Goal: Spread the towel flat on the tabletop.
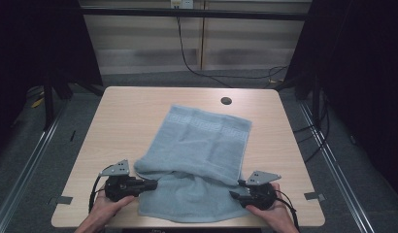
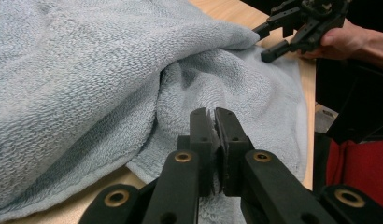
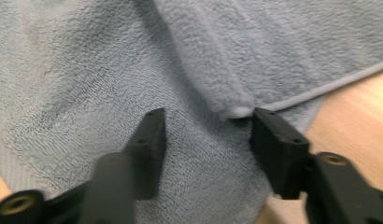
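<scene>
1. Here, a blue towel (image 1: 199, 155) lies on the table (image 1: 124, 116), partly folded, its lower part reaching the table's near edge and its patterned end pointing toward the far edge.
2. The left gripper (image 1: 151, 184) sits near the near left corner, its jaws pressed together on a fold of the towel's left edge, cloth pinched between them in the left gripper view.
3. The right gripper (image 1: 236, 189) is near the near right corner, jaws spread either side of the towel's folded corner (image 3: 236, 111), the pads not pressing it.
</scene>
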Demonstrator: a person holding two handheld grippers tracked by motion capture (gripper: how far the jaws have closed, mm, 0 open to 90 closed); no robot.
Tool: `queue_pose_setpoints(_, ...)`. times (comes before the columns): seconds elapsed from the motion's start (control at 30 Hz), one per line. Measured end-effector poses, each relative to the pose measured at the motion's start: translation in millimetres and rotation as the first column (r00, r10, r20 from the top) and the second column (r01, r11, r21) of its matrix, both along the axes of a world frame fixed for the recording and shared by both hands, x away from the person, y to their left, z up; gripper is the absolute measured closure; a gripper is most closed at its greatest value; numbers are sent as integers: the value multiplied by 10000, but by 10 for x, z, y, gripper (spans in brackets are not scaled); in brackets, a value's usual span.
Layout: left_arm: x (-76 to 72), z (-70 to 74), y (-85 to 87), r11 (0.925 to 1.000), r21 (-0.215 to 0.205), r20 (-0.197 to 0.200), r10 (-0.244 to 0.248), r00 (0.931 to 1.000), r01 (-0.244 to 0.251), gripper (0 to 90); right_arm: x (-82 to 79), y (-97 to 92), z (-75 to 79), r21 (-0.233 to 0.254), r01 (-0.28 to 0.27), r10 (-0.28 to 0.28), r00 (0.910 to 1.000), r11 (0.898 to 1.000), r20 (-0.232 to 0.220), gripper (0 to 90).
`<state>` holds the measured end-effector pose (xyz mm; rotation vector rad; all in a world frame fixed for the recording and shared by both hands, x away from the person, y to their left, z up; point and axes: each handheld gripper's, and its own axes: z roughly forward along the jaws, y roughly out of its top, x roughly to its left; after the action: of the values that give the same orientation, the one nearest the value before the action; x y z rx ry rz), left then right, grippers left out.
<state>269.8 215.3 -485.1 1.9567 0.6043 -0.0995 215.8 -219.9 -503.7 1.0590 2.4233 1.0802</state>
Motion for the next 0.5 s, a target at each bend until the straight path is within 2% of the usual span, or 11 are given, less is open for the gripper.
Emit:
queue_pose_setpoints(0.13,10,8,12,9999,-94,-25,134,9999,-134,867,39,-17,16,21,51,-50,9999,10000,-127,782)
queue_pose_setpoints(0.17,20,15,22,9999,-68,16,136,9999,-135,866,53,-18,24,120,112,-108,9994,9999,-323,812)
queue_pose_setpoints(0.23,28,47,35,9996,-144,62,250,9997,-249,866,95,-45,28,697,228,-162,9954,9973,-940,834)
queue_pose_setpoints(0.3,41,105,53,9988,-359,190,346,9992,-339,867,116,-78,77,1265,248,-99,9931,9917,-1173,841)
queue_pose_setpoints(0.4,55,229,72,9968,-649,401,493,9980,-466,867,135,-162,281,2317,368,-177,9963,9721,-839,844)
queue_pose_setpoints(0.5,62,403,90,9912,-1177,645,679,9956,-600,867,153,-249,582,2959,391,-329,9991,9544,-260,844)
